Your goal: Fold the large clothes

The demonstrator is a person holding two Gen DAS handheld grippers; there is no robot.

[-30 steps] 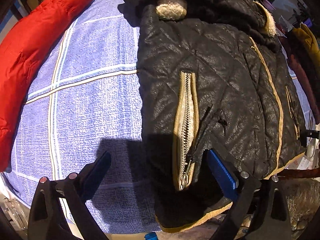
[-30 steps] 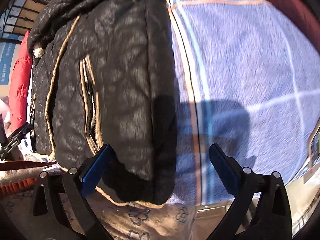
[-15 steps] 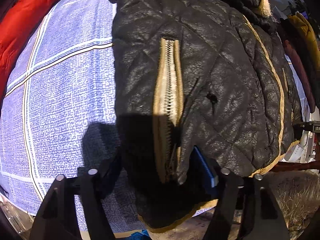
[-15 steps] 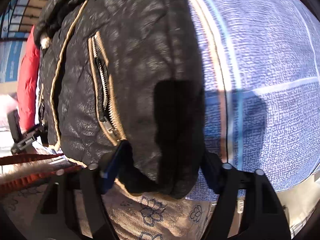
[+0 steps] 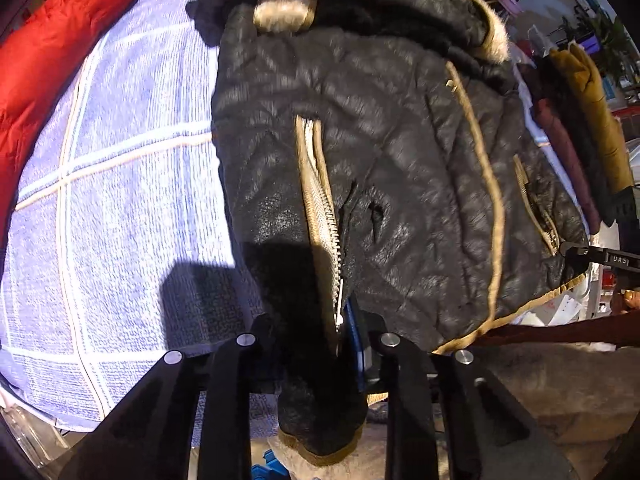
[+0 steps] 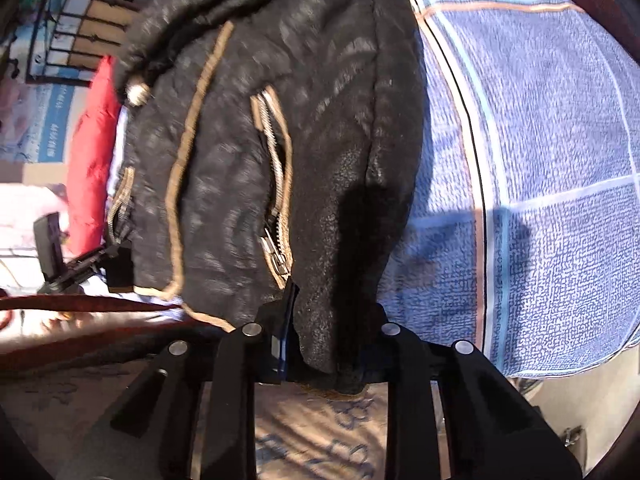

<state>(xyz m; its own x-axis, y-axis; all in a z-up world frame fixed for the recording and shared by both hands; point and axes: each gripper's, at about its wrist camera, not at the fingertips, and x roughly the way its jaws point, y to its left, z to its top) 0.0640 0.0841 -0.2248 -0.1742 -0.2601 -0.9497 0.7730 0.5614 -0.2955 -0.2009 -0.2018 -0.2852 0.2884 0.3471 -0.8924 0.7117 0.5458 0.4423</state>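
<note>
A black quilted jacket with tan trim, zip pockets and a fur-edged hood lies on a blue checked blanket. My left gripper is shut on the jacket's bottom hem at its left corner, and the fabric bunches between the fingers. In the right wrist view the same jacket fills the left and middle. My right gripper is shut on the hem at the jacket's right corner. The blanket shows to the right.
A red padded coat lies along the blanket's far left edge and also shows in the right wrist view. Mustard and maroon garments lie at the right. The blanket's front edge drops off below both grippers.
Both grippers moved in over the jacket's bottom hem and closed on it, from wide open a second ago. The hem corners are now pinched and slightly lifted.
</note>
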